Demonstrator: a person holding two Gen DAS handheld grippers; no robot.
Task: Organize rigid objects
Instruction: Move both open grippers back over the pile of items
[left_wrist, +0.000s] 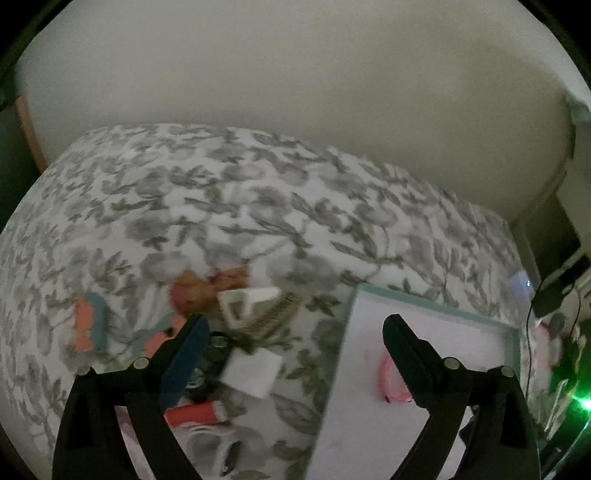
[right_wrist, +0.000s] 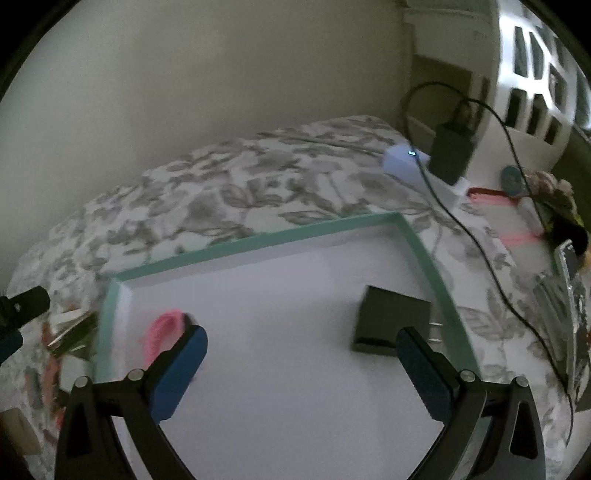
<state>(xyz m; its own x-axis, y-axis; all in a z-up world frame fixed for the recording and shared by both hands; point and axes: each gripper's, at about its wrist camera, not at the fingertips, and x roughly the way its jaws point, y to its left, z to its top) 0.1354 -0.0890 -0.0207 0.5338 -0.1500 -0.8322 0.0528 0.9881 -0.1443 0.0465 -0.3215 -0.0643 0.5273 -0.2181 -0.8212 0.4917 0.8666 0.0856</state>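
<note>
Floral bedspread under a plain wall. From the left wrist I see my left tool spread wide, holding nothing, above a blurred clutter of small items left of the teal-rimmed tray.

Right wrist: right tool wide, unloaded, over the tray; pink item inside at left, black box at right.
</note>
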